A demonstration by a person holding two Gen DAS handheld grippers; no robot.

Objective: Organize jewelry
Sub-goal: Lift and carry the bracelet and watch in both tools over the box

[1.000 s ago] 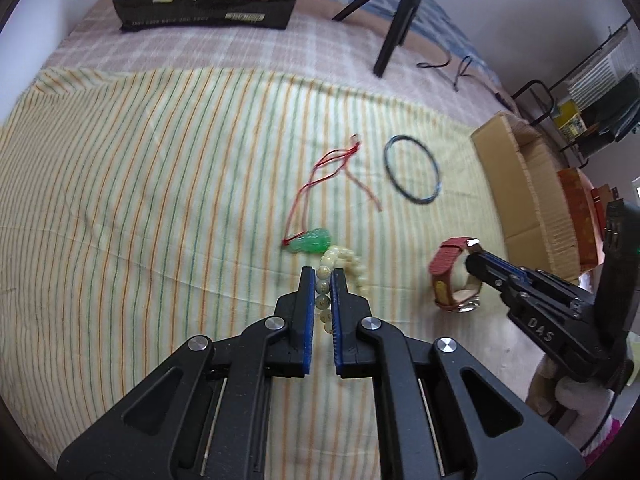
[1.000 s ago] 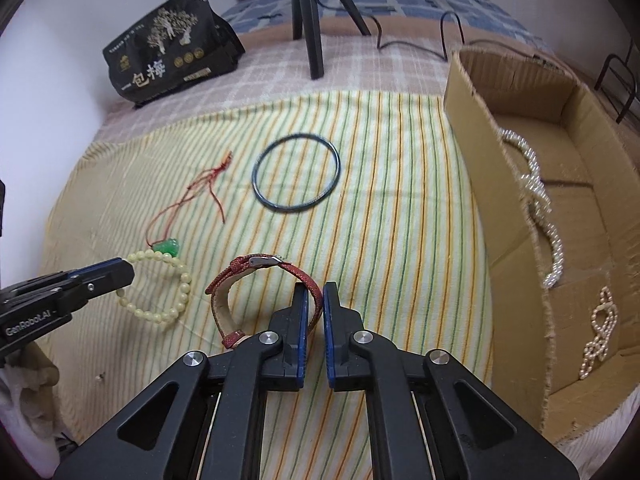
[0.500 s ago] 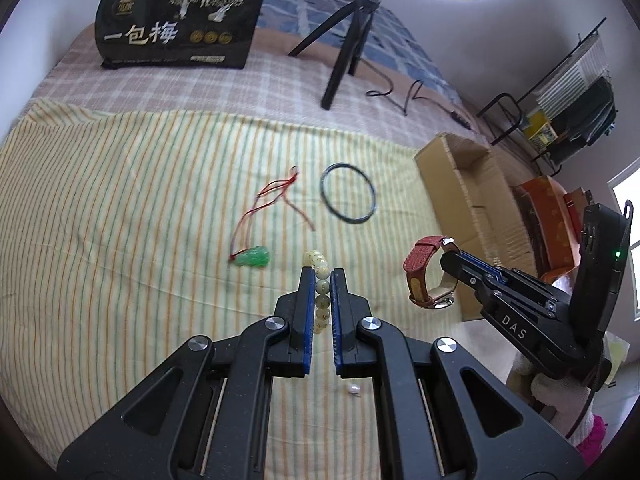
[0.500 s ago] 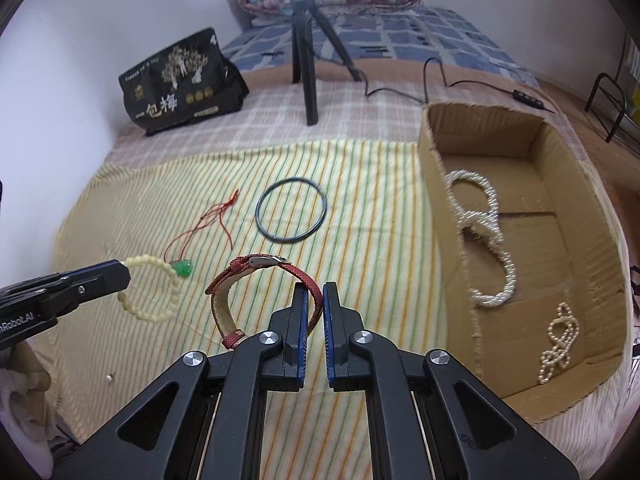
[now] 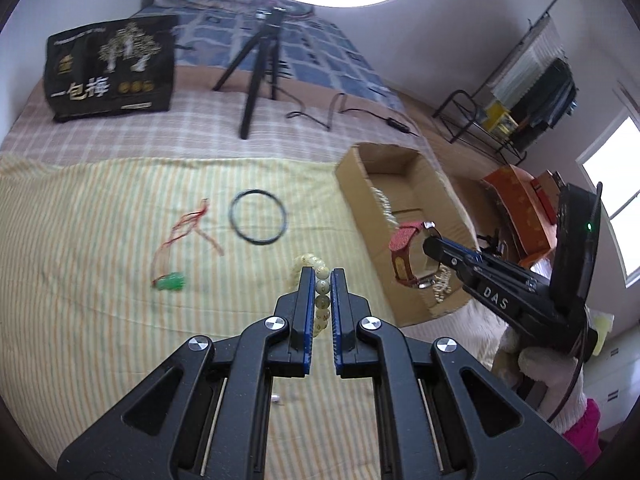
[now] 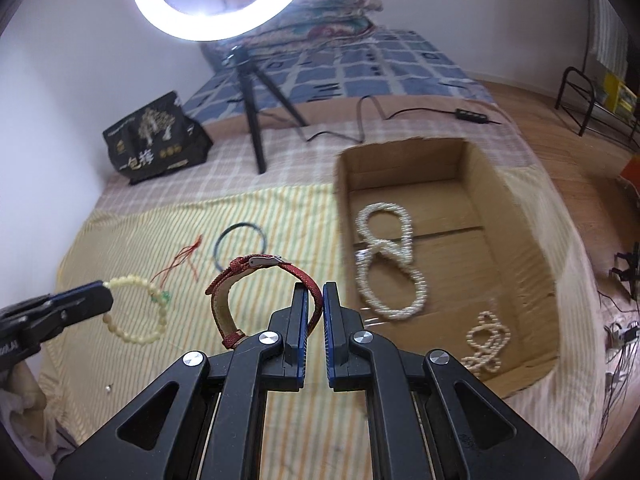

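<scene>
My left gripper (image 5: 321, 280) is shut on a pale bead bracelet (image 5: 320, 292) and holds it above the striped cloth (image 5: 100, 280); the bracelet also shows hanging in the right wrist view (image 6: 138, 312). My right gripper (image 6: 315, 300) is shut on a red watch (image 6: 256, 280) and holds it in the air left of the cardboard box (image 6: 516, 240); the watch also shows in the left wrist view (image 5: 404, 252). A dark bangle (image 5: 258, 222) and a red cord with a green pendant (image 5: 172, 280) lie on the cloth.
The box holds pearl strands (image 6: 384, 264) and a small knotted pearl piece (image 6: 486, 340). A black tripod (image 5: 260, 68), a black snack bag (image 5: 108, 68) and a cable (image 5: 340, 112) are at the back. A small loose bead (image 5: 276, 399) lies on the cloth.
Both grippers have risen off the cloth with their items. The bracelet and the watch now hang in the air, and the watch has moved nearer the box.
</scene>
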